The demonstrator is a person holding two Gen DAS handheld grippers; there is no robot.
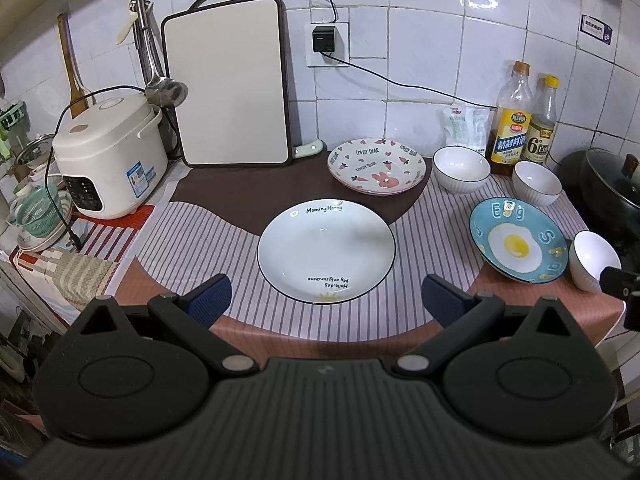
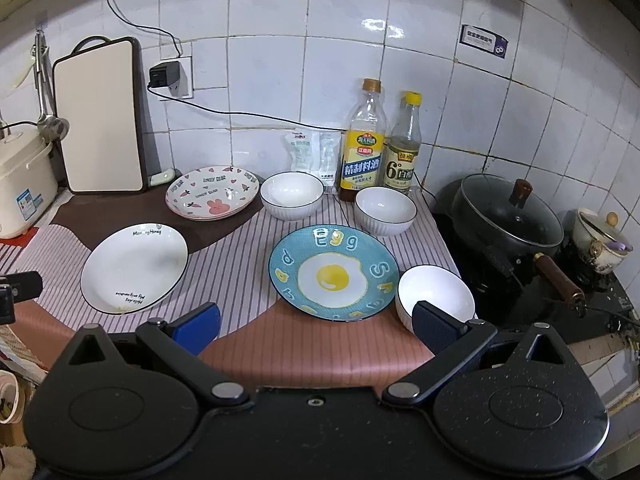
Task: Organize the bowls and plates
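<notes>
Looking along the left wrist view, we note the left gripper [image 1: 326, 300] with its blue fingers [image 1: 208, 300] spread wide and holding nothing, poised above the near edge of the bench [image 1: 328, 324]. Just beyond them sits the white plate [image 1: 326, 250], flat on the striped cloth. Behind it, near the wall, we log the pink rabbit plate [image 1: 376, 166], which seems to rest on another plate. To the right stand two white bowls [image 1: 461, 168] side by side, then the blue egg plate [image 1: 518, 246], tilted, with a third bowl [image 1: 592, 260] just beside it. Switching to the right wrist view, the right gripper [image 2: 316, 326] also has its fingers [image 2: 198, 326] wide apart and empty. Its right finger overlaps the third bowl [image 2: 436, 300] in the frame; we cannot tell whether they touch. The egg plate [image 2: 334, 274] lies between the fingers, farther out.
</notes>
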